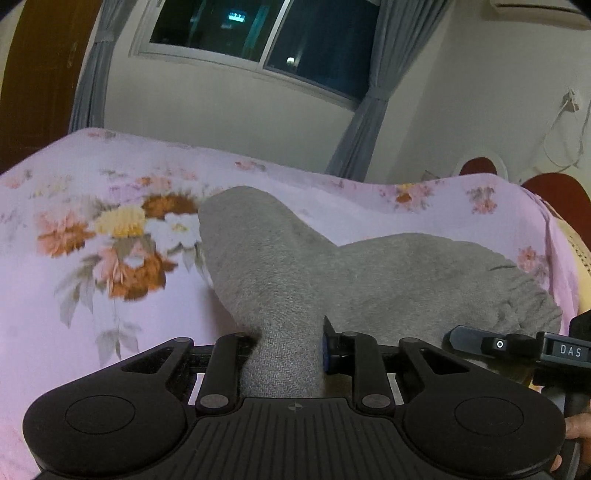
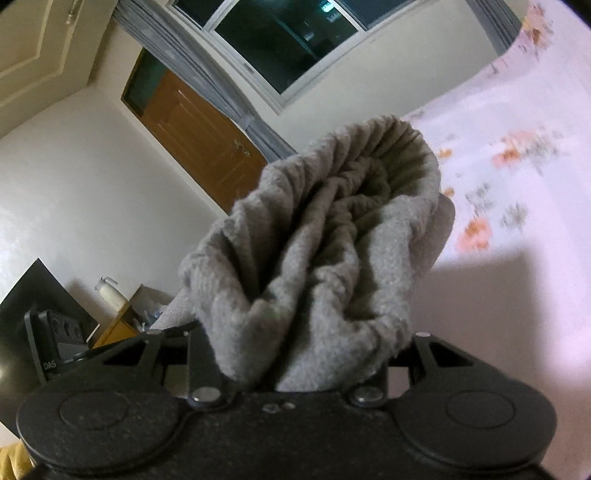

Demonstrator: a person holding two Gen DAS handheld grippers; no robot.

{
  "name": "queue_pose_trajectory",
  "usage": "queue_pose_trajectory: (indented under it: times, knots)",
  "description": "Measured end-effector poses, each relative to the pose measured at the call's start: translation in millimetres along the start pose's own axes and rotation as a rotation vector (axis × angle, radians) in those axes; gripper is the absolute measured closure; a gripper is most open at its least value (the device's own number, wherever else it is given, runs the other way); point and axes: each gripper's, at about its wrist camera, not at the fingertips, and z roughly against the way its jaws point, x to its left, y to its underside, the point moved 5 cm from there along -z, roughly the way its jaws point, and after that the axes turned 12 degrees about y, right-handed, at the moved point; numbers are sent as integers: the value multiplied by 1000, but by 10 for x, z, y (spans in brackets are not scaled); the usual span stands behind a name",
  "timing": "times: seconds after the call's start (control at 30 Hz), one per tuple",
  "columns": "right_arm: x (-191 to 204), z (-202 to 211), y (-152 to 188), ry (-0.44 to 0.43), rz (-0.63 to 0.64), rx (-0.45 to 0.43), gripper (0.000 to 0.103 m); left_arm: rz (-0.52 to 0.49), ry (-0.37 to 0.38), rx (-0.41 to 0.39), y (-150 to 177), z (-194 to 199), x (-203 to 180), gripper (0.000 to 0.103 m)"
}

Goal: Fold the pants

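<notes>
Grey knit pants (image 1: 295, 266) lie on a pink floral bedsheet (image 1: 110, 325). In the left wrist view one leg runs from the bed into my left gripper (image 1: 286, 350), which is shut on the cloth. The other part spreads right, toward the right gripper's body (image 1: 517, 347) at the frame edge. In the right wrist view my right gripper (image 2: 306, 369) is shut on the bunched elastic waistband of the pants (image 2: 332, 240) and holds it lifted above the bed. Its fingertips are hidden by the cloth.
The bedsheet (image 2: 517, 258) fills the right of the right wrist view. Behind it are a window (image 1: 258, 33) with grey curtains (image 1: 362, 122), a brown door (image 2: 192, 140), white walls, and a low stand with bottles (image 2: 122, 314). A red chair (image 1: 557, 199) stands beyond the bed.
</notes>
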Motion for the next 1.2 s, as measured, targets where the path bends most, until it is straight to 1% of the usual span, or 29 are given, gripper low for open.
queue_pose_trajectory:
  times: [0.1,0.23,0.33,0.37,0.47,0.63,0.8,0.83,0.9,0.93,0.97,1.03,1.07,1.13,1.2]
  knots:
    - [-12,-177,-83,-1,4,-4,61,-3,-20,-3,-106,-119,83,79]
    - [-82,-455,-118,8,6,8,61,6,-49,15,-119,-340,233,79]
    - [-155,-417,-96,18,9,17,61,4,-64,39,-93,-533,347,79]
    - [-185,-470,-91,24,5,20,61,2,-68,48,-81,-600,380,79]
    - [-253,-624,-90,46,-4,32,61,-5,-79,74,-17,-797,464,79]
    - [-486,-783,-36,88,-25,68,60,-12,-96,126,140,-1099,591,79]
    - [-690,-912,67,130,-56,97,59,-37,-127,159,302,-1276,717,79]
    - [-731,-930,99,135,-66,104,58,-39,-131,163,330,-1287,734,77]
    - [-801,-959,162,158,-72,117,55,-44,-144,183,395,-1320,768,69]
    - [-838,-962,203,179,-75,125,52,-53,-151,202,437,-1346,787,62]
    - [-871,-977,227,185,-83,135,51,-57,-159,210,472,-1354,801,55]
    - [-926,-943,283,194,-88,145,45,-29,-167,213,509,-1338,847,47]
    - [-913,-894,293,203,-81,142,44,-7,-165,218,512,-1328,865,44]
    - [-891,-810,304,226,-57,146,40,9,-164,225,514,-1292,888,38]
    - [-860,-738,312,253,-33,154,37,-11,-181,233,515,-1228,873,35]
